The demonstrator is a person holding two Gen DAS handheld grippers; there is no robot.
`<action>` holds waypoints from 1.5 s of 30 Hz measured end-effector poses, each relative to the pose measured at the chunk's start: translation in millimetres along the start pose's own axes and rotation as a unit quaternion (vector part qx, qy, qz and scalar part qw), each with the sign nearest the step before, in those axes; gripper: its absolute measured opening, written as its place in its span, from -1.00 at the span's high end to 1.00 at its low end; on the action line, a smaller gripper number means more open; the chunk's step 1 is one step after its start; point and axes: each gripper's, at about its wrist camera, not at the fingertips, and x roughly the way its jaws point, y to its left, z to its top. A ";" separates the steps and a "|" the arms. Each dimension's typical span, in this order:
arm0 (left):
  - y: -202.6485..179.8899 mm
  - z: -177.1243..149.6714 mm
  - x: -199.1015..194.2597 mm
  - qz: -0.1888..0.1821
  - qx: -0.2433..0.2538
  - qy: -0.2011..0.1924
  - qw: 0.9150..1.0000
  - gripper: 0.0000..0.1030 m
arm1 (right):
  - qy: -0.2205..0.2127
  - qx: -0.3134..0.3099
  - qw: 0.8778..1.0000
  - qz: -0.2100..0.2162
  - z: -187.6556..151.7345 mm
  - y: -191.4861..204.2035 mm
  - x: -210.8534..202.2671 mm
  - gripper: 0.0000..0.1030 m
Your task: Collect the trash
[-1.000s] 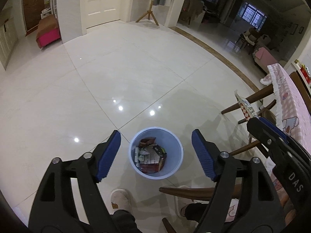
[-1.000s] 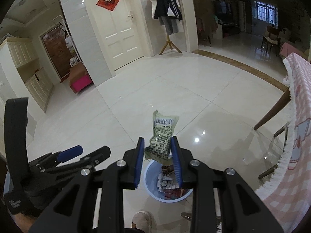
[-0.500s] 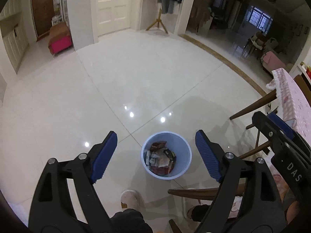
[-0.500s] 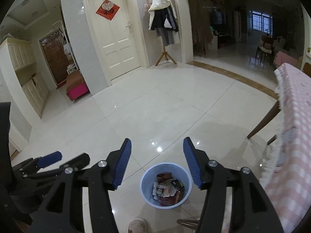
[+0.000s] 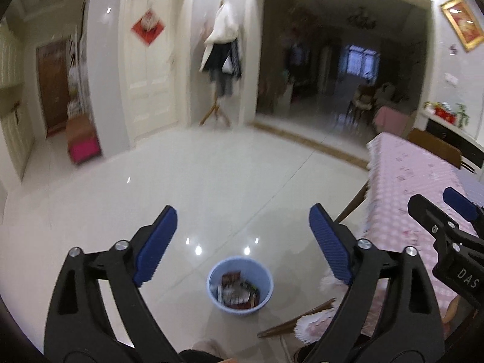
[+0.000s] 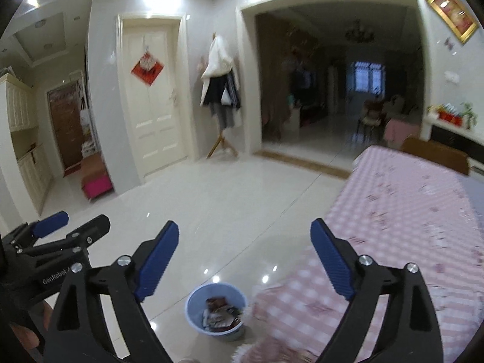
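Released and lifted: right gripper (image 6: 243,260), pinching a crumpled wrapper a second ago, now spread wide and holding nothing, tilted up from the floor toward the room. Left gripper (image 5: 242,245) likewise spread, likewise raised. Wrapper presumably among the packets in the blue trash bin (image 5: 240,284), standing on the tiled floor (image 5: 211,181) just beside the table edge. Judged: one drop finished, next piece to be sought. Right view alone takes in most of the pink checked tablecloth (image 6: 402,211), too blurred to tell whether any litter remains; left view catches only its near edge, plus a chair leg (image 5: 298,317) beside the bin.
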 end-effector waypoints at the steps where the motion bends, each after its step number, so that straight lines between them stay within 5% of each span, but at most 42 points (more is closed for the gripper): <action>1: -6.4 1.9 -11.8 -0.008 0.004 -0.010 1.000 -0.77 | -0.009 -0.002 1.000 -0.007 -0.7 -2.5 -13.6 -0.76; 9: -38.7 1.6 -89.0 -0.041 0.031 -0.090 0.995 -0.82 | -0.086 -0.016 0.994 -0.067 -12.0 -24.4 -111.9 -0.84; 18: -50.2 -1.1 -132.9 -0.061 0.043 -0.133 0.988 -0.86 | -0.134 -0.021 0.986 -0.100 -20.4 -23.8 -163.0 -0.89; 45: -38.7 -7.4 -136.2 -0.074 0.044 -0.131 0.988 -0.86 | -0.125 -0.026 0.986 -0.109 -15.9 -12.1 -168.2 -0.90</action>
